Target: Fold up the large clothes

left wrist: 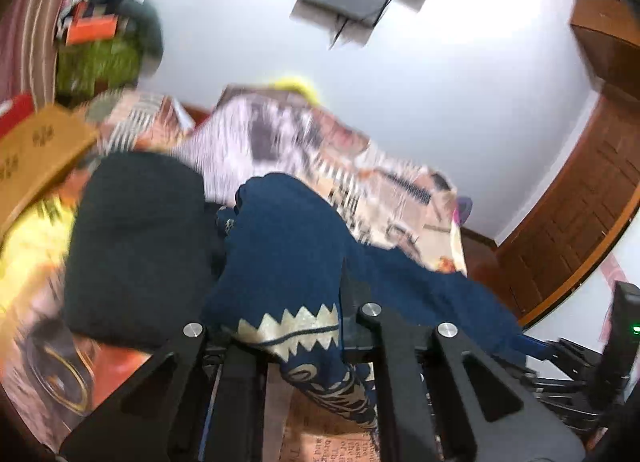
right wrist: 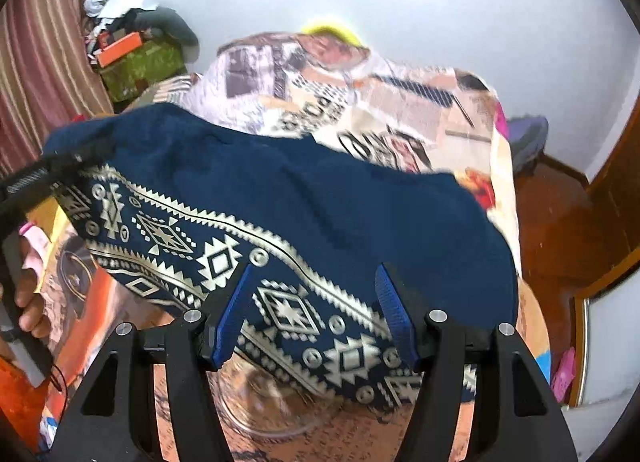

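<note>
Left tool [left wrist: 280,326] clamped on blue garment [right wrist: 320,197], its patterned hem stretched sideways toward right tool [right wrist: 316,314], fingers apart astride that hem, unclamped.

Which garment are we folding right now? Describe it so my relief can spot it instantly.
Start at the bed with the patchwork-print bedspread. Across its near end drapes the navy cloth. It alone carries a gold zigzag-and-diamond border; the black garment beside it is plain.
</note>
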Available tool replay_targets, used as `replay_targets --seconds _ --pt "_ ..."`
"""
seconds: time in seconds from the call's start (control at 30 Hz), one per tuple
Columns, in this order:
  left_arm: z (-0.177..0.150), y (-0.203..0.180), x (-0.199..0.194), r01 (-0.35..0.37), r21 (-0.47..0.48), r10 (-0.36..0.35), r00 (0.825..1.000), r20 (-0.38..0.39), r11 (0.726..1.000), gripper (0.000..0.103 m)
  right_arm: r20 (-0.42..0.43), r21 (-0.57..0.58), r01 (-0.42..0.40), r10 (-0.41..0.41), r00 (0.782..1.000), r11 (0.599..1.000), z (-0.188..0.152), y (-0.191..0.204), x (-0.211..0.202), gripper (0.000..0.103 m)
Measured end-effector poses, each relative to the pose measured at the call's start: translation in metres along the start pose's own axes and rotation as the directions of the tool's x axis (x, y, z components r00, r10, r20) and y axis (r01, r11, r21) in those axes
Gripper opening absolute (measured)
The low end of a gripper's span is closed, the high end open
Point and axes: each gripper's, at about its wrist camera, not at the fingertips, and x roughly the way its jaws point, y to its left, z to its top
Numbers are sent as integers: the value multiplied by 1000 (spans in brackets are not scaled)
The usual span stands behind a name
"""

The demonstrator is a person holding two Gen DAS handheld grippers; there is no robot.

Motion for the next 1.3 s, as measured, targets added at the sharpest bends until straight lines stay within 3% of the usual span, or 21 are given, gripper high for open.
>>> replay_targets --seconds 0.13,0.3,0.5,0.67,0.87,1.07,1.2,1.3 --pt "12 -4 -33 -36 45 31 995 94 998 9 13 -12 -35 35 999 999 13 15 9 59" --pt "11 -8 -41 -145 166 114 977 180 975 9 -52 32 -175 177 983 984 17 43 50 59" --pt "-7 -9 -22 -157 243 128 983 132 957 9 -198 57 -266 272 942 962 0 72 109 59" --pt "-15 -28 -18 -129 285 96 987 127 950 9 -223 96 -296 311 924 950 -5 58 114 59" --pt "-24 -73 -14 -65 344 29 993 111 937 9 -81 91 -161 169 982 983 -12 15 56 59" --pt "-51 -128 -4 67 382 -84 996 27 922 9 4 160 -17 17 1000 987 -43 -46 2 59" --pt "-89 -163 17 187 472 -142 981 -130 861 9 3 240 21 -23 1000 971 -69 -78 -16 59" --pt "-128 -172 44 227 532 -92 959 -268 816 9 -11 278 37 -36 999 960 -88 -94 -24 59"
